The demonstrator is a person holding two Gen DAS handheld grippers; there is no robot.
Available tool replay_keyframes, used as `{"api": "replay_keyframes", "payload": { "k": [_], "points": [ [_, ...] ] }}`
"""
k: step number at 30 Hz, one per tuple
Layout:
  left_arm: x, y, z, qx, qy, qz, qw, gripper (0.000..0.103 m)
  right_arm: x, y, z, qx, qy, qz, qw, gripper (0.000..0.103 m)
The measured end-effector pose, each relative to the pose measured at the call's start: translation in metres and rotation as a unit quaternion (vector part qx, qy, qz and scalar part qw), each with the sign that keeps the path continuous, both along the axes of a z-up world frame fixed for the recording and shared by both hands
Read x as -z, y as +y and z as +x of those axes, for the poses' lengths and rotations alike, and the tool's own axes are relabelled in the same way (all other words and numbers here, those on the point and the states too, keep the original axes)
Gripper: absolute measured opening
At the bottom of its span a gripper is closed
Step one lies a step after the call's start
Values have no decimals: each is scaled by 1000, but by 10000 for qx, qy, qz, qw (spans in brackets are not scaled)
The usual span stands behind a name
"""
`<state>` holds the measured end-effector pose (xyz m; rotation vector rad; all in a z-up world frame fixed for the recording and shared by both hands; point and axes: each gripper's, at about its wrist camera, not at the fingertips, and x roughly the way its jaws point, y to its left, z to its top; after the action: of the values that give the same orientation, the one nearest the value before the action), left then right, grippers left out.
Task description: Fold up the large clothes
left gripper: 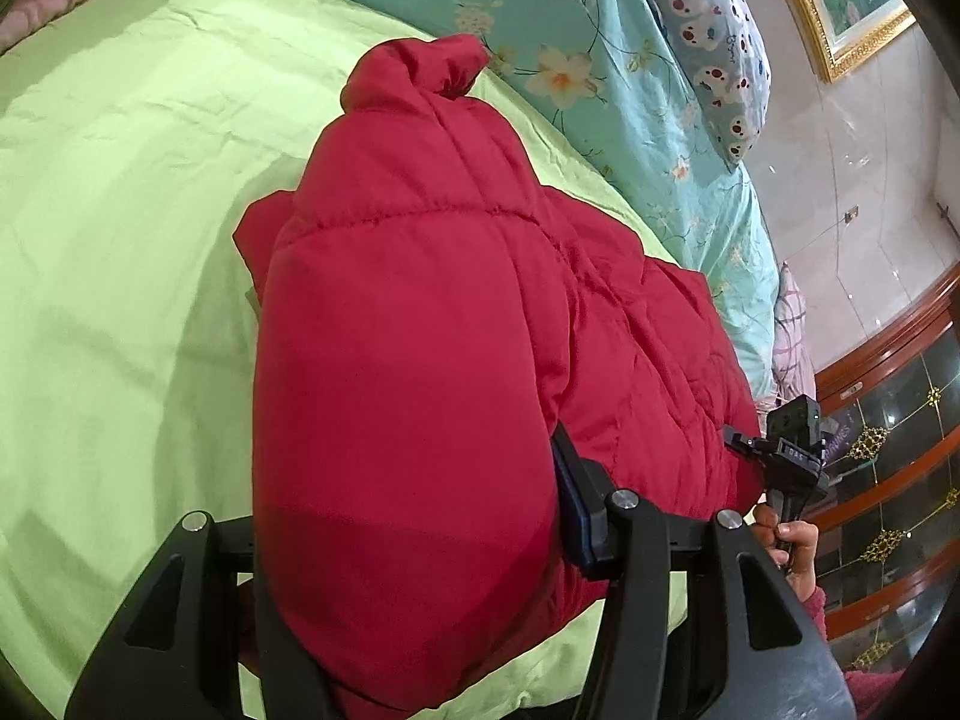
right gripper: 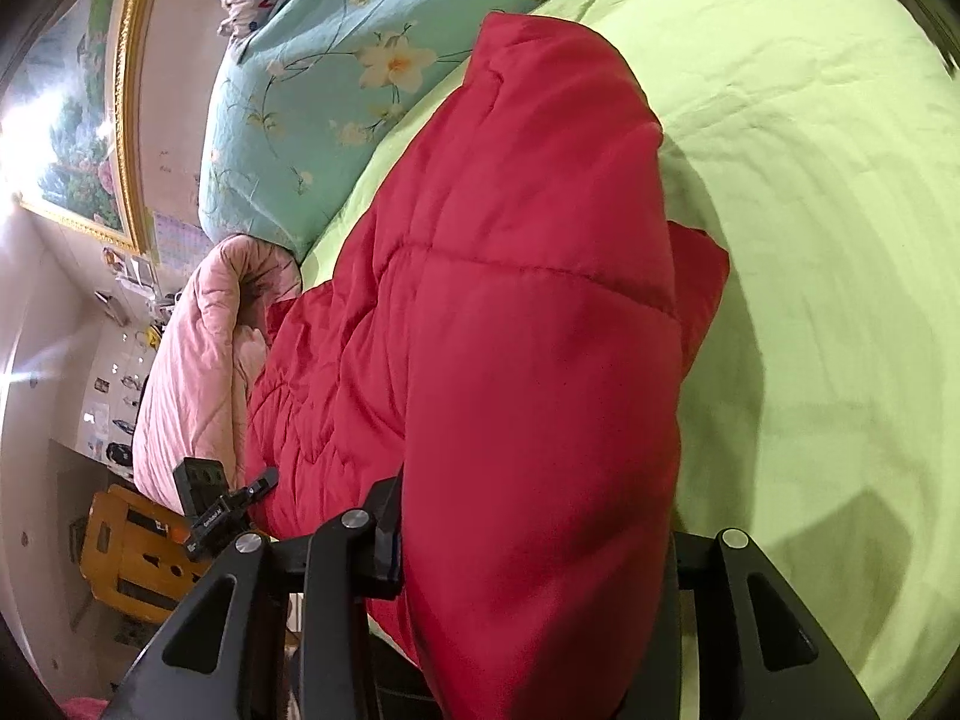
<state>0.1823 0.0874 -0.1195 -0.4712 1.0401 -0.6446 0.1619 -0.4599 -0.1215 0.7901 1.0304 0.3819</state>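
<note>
Padding first: from my left wrist camera, the red puffer jacket (left gripper: 420, 330) fills the centre, a quilted, matte-shiny fabric with stitched seams dividing it into swollen panels. It lies on a pale green sheet (left gripper: 120, 240), lightly creased, and its gathered end bunches into a knot-like lump at 12 o'clock. My left tongs (left gripper: 414, 546) are clamped on a thick fold of the jacket at 6 o'clock; one dark finger (left gripper: 576, 498) shows against the cloth, the other is buried under it. At 4 o'clock my right tongs (left gripper: 774, 456) appear, black and angular, gripped in my right hand (left gripper: 792, 540), against the jacket's far edge. A teal floral quilt (left gripper: 630, 60) runs from 12 to 3 o'clock, with a spotted pillow (left gripper: 714, 42) on top of it. A gilt picture frame (left gripper: 840, 30) hangs at 1 o'clock; dark glossy wooden cabinetry (left gripper: 900, 450) sits at 4 o'clock.

From my right wrist camera, the same jacket (right gripper: 510, 360) rises as a tall rounded fold from 6 to 12 o'clock over the green sheet (right gripper: 810, 240). My right tongs (right gripper: 528, 540) are closed on that fold at 6 o'clock, the padding bulging between the black linkages. My left tongs (right gripper: 240, 498) show at 8 o'clock, touching the jacket's rumpled lower part. A pink quilted blanket (right gripper: 198, 360) lies at 9 o'clock, the teal quilt (right gripper: 288, 120) at 11 o'clock, a yellow wooden stool (right gripper: 132, 552) at 8 o'clock.
</note>
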Motion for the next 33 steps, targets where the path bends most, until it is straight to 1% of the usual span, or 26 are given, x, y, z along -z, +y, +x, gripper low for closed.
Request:
{"api": "replay_keyframes", "payload": {
  "k": [9, 12, 13, 17, 19, 20, 21, 23, 24, 25, 26, 28, 31, 33],
  "points": [
    [11, 4, 3, -3, 136, -24, 9999, 56, 9, -1, -1, 174, 40, 106, 9998, 42],
    [14, 5, 6, 6, 183, -18, 9998, 58, 13, -2, 0, 225, 62, 107, 9997, 44],
    [15, 5, 7, -2, 203, -29, 9998, 58, 14, -1, 0, 229, 78, 68, 9997, 46],
    [22, 7, 9, -39, 222, -6, 9997, 65, 20, -4, 0, 310, 153, 40, 9994, 54],
    [25, 7, 11, -89, 259, 9, 9996, 68, 24, -5, 1, 374, 179, 43, 9991, 56],
    [27, 8, 11, -122, 268, 39, 9996, 73, 26, -6, 1, 393, 185, 32, 9991, 58],
    [27, 7, 11, -157, 269, 111, 9995, 77, 26, -6, 1, 422, 194, 29, 9989, 59],
    [25, 7, 10, -201, 248, 204, 9993, 79, 26, -5, 0, 428, 194, -2, 9989, 65],
    [24, 7, 9, -219, 259, 239, 9991, 82, 25, -5, -1, 439, 209, -35, 9988, 66],
    [22, 8, 8, -269, 297, 331, 9986, 84, 24, -6, -2, 480, 243, -70, 9985, 70],
    [20, 8, 7, -294, 292, 380, 9984, 83, 23, -6, -3, 515, 276, -105, 9982, 74],
    [13, 11, 1, -393, 192, 546, 9976, 84, 19, -7, -5, 556, 285, -210, 9978, 76],
    [4, 12, -6, -559, 141, 794, 9952, 83, 9, -6, -10, 619, 243, -510, 9965, 80],
    [-5, 13, -15, -752, 0, 1027, 9919, 84, 3, -6, -16, 707, 182, -661, 9951, 82]
  ]
}}
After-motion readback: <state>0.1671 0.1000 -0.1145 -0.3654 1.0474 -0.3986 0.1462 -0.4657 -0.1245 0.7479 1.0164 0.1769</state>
